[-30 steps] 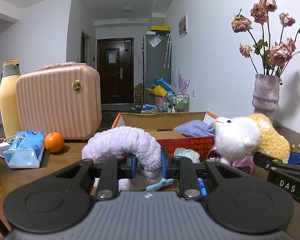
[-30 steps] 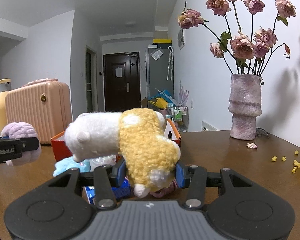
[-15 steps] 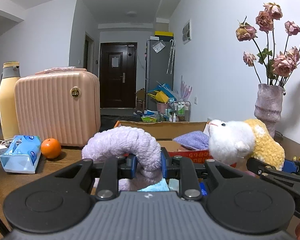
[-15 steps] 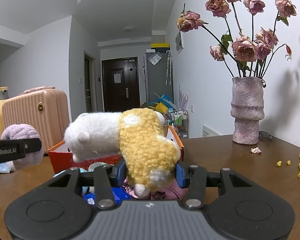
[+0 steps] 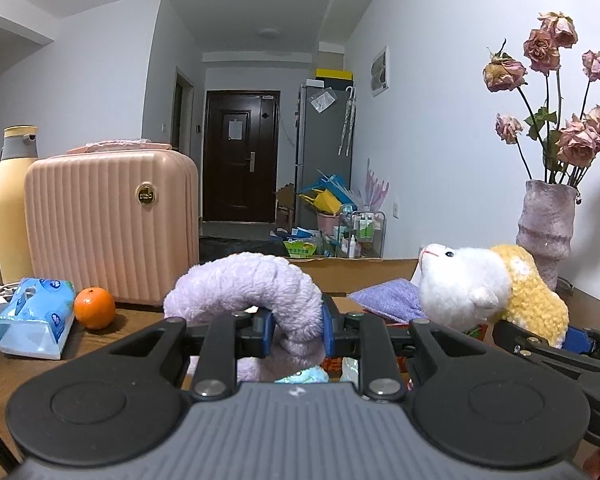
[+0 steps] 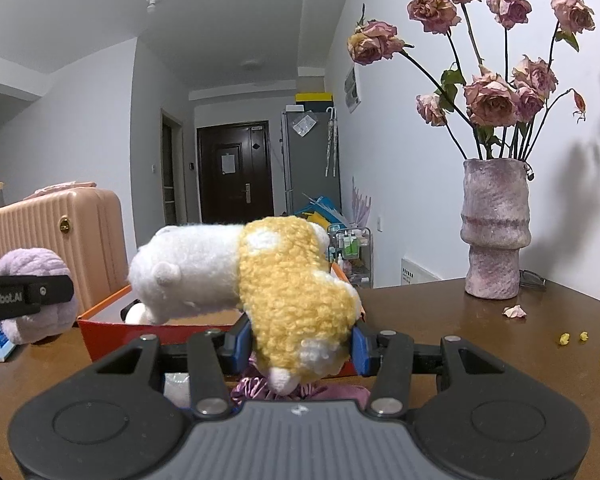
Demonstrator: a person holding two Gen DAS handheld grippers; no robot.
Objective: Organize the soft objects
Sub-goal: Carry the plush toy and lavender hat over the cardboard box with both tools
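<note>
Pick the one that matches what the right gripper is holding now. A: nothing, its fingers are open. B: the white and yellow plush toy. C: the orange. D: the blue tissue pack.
B: in the right wrist view the right gripper has its blue pads pressed against the yellow body of the white and yellow plush toy, held above the table.

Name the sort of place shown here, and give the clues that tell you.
Most likely a lived-in flat: a wooden table with a vase of dried roses, a hallway leading to a dark front door, and a fridge beside household clutter.
</note>
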